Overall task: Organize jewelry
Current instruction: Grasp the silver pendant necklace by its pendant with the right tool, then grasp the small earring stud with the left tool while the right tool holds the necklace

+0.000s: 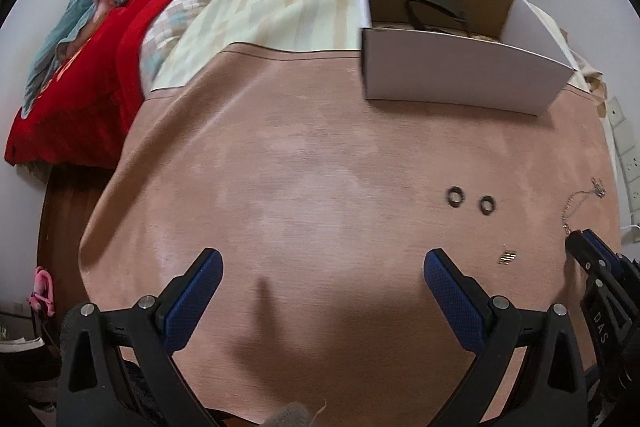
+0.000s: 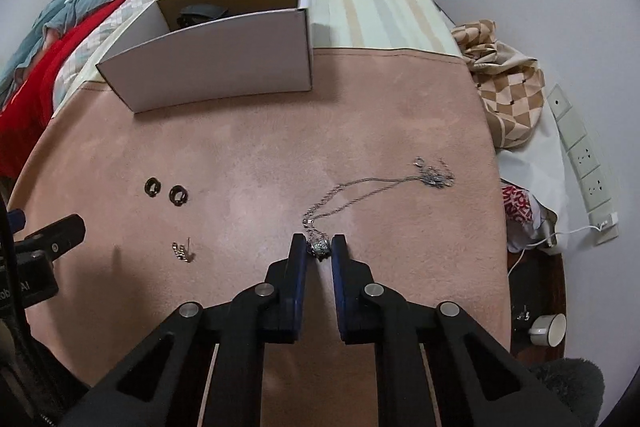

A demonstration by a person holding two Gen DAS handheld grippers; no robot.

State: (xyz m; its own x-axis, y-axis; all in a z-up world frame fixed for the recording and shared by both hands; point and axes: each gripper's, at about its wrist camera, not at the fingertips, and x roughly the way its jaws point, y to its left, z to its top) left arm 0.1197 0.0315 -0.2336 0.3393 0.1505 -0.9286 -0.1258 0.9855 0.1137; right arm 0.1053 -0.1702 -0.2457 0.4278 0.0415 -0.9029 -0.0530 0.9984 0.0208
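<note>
A silver necklace (image 2: pixel 362 185) lies strung across the pink mat (image 2: pixel 260 131), its pendant (image 2: pixel 320 247) nearest me. My right gripper (image 2: pixel 319 241) points down at the mat, shut on that pendant, with the blue pads pressing it from both sides. Two dark rings (image 2: pixel 152 186) (image 2: pixel 178 195) lie side by side to the left, and a small pair of earrings (image 2: pixel 182 251) lies nearer. In the left wrist view my left gripper (image 1: pixel 322 255) hovers open over bare mat, with the rings (image 1: pixel 455 195) and earrings (image 1: pixel 507 257) to its right.
An open white cardboard box (image 2: pixel 216 59) stands at the mat's far edge with a dark item inside. Bedding (image 1: pixel 100 39) lies at the far left, and a checked cloth (image 2: pixel 504 95) and wall sockets (image 2: pixel 580 151) are on the right. A cup (image 2: pixel 550 329) lies on the floor.
</note>
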